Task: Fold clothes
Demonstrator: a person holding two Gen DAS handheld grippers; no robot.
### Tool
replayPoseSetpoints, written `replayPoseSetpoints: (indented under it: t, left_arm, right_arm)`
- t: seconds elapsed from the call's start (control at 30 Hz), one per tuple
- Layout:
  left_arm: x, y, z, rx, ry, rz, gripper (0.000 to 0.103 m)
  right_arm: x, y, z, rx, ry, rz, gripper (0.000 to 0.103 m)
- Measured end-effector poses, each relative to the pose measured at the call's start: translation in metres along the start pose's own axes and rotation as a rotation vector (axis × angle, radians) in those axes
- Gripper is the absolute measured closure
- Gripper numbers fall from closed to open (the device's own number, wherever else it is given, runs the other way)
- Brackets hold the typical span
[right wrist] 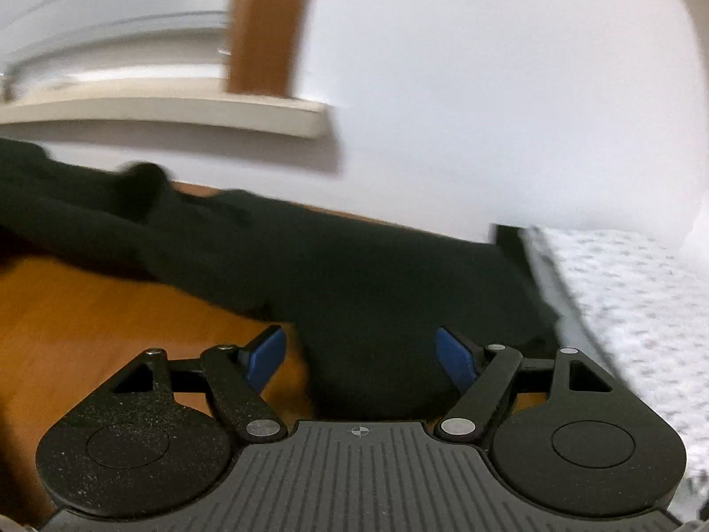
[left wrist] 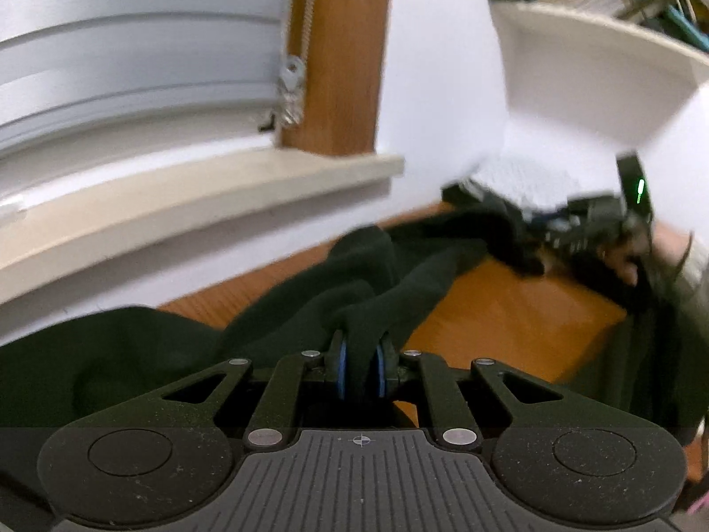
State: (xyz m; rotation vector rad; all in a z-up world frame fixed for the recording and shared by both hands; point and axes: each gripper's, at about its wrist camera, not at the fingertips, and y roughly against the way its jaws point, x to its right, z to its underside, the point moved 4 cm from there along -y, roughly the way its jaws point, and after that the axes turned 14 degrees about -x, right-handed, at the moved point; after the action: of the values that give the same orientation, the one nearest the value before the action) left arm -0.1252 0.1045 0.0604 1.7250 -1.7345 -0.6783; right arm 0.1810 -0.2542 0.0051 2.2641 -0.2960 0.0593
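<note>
From the left wrist, the left gripper pinches a bunched ridge of the dark green garment strewn across the table; so thin a bite could slip. From the right wrist, the right gripper gapes wide over the cloth, holding nothing, so a pull may drag it askew.

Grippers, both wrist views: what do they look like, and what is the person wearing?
Both the left gripper and right gripper are matt black, with scissor-like link arms joined by silver rivets, two round discs and a ribbed grey plate bearing a small crosshair mark. The fingers carry blue pads. Seen from the left wrist, the right unit shows a green light. Only a blurred greyish sleeve shows.
</note>
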Motion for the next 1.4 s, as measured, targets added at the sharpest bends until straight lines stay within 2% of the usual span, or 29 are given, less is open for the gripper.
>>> replayPoseSetpoints:
  t: [0.07, 0.13, 0.27, 0.33, 0.47, 0.5, 0.57, 0.77, 0.93, 1.0, 1.03, 1.07, 1.1, 1.17, 1.27, 1.4]
  left_arm:
    - [0.003, -0.01, 0.005, -0.012, -0.003, 0.011, 0.089]
    - [0.004, -0.019, 0.01, -0.017, -0.005, 0.022, 0.089]
    - [0.006, -0.027, 0.021, -0.029, -0.02, 0.029, 0.089]
    - [0.006, -0.028, 0.025, -0.025, -0.028, 0.03, 0.089]
    - [0.008, -0.03, 0.029, -0.017, -0.038, 0.027, 0.089]
    - [0.007, -0.03, 0.03, -0.014, -0.038, 0.027, 0.089]
    - [0.007, -0.031, 0.031, -0.006, -0.033, 0.027, 0.089]
    - [-0.004, 0.005, 0.024, 0.124, 0.05, 0.072, 0.09]
    - [-0.012, 0.04, 0.017, 0.194, 0.07, 0.063, 0.09]
    - [-0.017, 0.043, 0.018, 0.189, 0.076, 0.048, 0.09]
    - [-0.019, 0.042, 0.019, 0.187, 0.084, 0.047, 0.09]
    - [-0.02, 0.04, 0.021, 0.173, 0.085, 0.059, 0.09]
    - [-0.021, 0.037, 0.023, 0.157, 0.085, 0.073, 0.09]
    - [-0.018, 0.031, 0.027, 0.117, 0.072, 0.098, 0.088]
    - [-0.002, 0.018, 0.033, 0.047, 0.014, 0.113, 0.088]
    - [0.013, 0.01, 0.034, 0.017, -0.015, 0.136, 0.076]
  right_arm:
    - [-0.008, 0.002, 0.004, -0.004, 0.035, -0.024, 0.028]
    - [-0.012, -0.002, 0.006, -0.022, 0.056, -0.013, 0.028]
    - [-0.011, -0.021, -0.001, -0.071, 0.036, 0.072, 0.03]
    - [-0.001, -0.024, -0.004, -0.073, -0.01, 0.096, 0.036]
    - [0.018, -0.027, -0.006, -0.102, -0.083, 0.096, 0.062]
    - [0.023, -0.025, -0.004, -0.11, -0.086, 0.093, 0.079]
    - [0.024, -0.023, -0.008, -0.111, -0.079, 0.098, 0.096]
    - [0.035, 0.039, -0.042, 0.025, -0.08, 0.137, 0.096]
    - [0.061, 0.074, -0.098, 0.106, -0.084, 0.229, 0.096]
    - [0.07, 0.066, -0.123, 0.112, -0.117, 0.248, 0.095]
    - [0.072, 0.056, -0.132, 0.113, -0.122, 0.291, 0.093]
    - [0.074, 0.046, -0.142, 0.113, -0.125, 0.336, 0.083]
    - [0.073, 0.036, -0.144, 0.102, -0.129, 0.354, 0.068]
    - [0.071, 0.014, -0.148, 0.08, -0.136, 0.386, 0.051]
    - [0.065, -0.001, -0.14, 0.065, -0.137, 0.351, 0.051]
    - [0.059, -0.002, -0.114, 0.055, -0.113, 0.277, 0.049]
